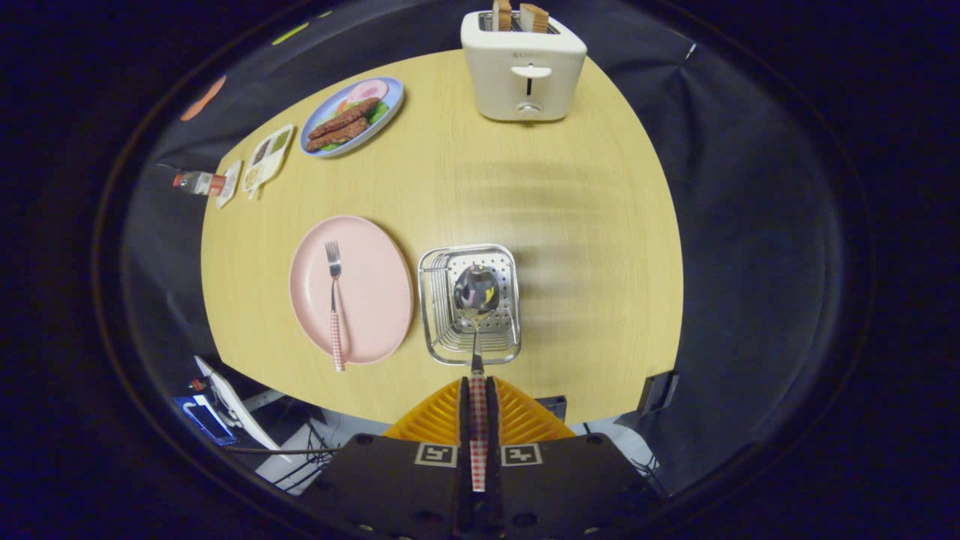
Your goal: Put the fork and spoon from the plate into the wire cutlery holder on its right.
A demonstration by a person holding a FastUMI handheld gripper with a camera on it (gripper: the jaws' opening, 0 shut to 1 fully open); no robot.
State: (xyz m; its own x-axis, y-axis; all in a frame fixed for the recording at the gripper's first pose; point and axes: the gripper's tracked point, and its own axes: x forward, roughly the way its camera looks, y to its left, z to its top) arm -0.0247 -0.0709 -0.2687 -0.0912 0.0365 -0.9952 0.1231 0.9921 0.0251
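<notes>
The tool (478, 390) grips the spoon (476, 300) by its handle. The spoon points straight ahead, its bowl over the wire holder (431, 300), maybe inside. The fork (334, 300) lies lengthwise on the pink plate (375, 285), beside bare desk (585, 225).

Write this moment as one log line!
gripper: shut on spoon | spoon: above wire cutlery holder | fork: on pink plate

wood table (600, 225), plate (375, 247), holder (435, 262), toaster (523, 67)
</notes>
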